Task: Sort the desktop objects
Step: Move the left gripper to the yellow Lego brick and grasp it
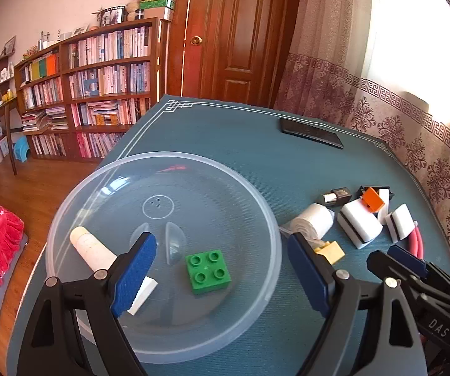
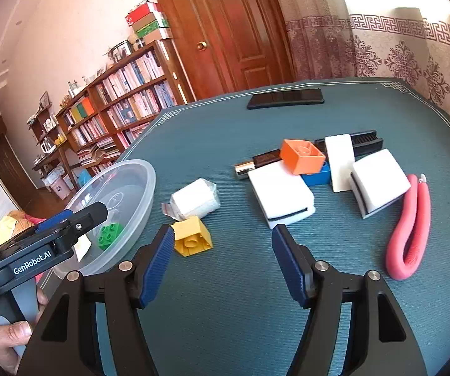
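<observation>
Hovering over the clear plastic bowl (image 1: 265, 206), the left claw (image 1: 221, 269) gaped w/ nothing held, green brick (image 1: 207, 270) already inside. Right claw (image 2: 223, 261), also apart, faced the yellow brick (image 2: 192, 235) on the desk (image 2: 225, 131), probably next for the bowl.

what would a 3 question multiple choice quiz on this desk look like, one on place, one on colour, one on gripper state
1. Where is the green brick?
A. in the clear bowl
B. on the phone
C. beside the red tube
2. What colour is the brick nearest the right gripper?
A. blue
B. yellow
C. purple
3. How is the left gripper?
A. shut on a brick
B. shut on nothing
C. open

Answers: 1 A, it lies inside the bowl's rim. 2 B, the yellow brick sits by the left fingertip. 3 C, its fingers stand wide apart.
</observation>
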Action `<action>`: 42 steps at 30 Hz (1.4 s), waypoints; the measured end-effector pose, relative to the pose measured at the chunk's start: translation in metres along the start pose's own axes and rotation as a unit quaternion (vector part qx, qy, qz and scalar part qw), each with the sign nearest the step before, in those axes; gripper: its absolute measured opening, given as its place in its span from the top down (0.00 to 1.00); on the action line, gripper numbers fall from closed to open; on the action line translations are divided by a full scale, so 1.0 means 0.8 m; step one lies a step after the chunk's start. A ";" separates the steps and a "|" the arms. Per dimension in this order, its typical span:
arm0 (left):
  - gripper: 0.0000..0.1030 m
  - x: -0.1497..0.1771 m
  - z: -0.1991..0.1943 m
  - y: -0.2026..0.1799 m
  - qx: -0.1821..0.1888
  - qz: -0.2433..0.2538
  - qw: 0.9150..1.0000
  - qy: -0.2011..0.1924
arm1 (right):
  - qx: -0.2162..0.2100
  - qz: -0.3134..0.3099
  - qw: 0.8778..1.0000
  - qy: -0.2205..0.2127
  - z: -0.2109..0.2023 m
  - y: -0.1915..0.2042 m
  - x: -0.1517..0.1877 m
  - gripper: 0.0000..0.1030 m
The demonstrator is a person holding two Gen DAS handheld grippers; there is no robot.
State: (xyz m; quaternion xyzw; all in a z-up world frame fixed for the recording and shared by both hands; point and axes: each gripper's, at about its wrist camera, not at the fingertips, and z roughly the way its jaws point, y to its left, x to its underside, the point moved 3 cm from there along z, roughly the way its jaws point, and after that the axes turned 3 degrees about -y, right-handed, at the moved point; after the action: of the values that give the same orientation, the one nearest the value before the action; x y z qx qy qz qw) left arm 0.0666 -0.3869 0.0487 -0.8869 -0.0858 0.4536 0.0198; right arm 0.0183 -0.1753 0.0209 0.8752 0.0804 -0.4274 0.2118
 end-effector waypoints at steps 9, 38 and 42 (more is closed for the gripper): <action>0.14 0.015 0.002 -0.071 0.039 0.034 0.998 0.019 | 0.054 0.036 0.998 -0.002 -0.019 -0.069 0.007 0.34; 0.14 0.040 0.062 -0.123 0.020 0.026 0.998 0.051 | 0.099 0.052 0.994 -0.022 -0.052 -0.137 0.009 0.34; 0.17 0.039 0.062 -0.124 0.023 0.028 0.998 0.045 | 0.099 0.051 0.994 -0.021 -0.052 -0.137 0.010 0.34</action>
State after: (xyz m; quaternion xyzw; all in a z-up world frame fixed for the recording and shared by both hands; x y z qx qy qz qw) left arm 0.0309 -0.2858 0.0059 -0.9079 -0.0496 0.4151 0.0310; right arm 0.0175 -0.0594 0.0044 0.8857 -0.0116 -0.4399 0.1478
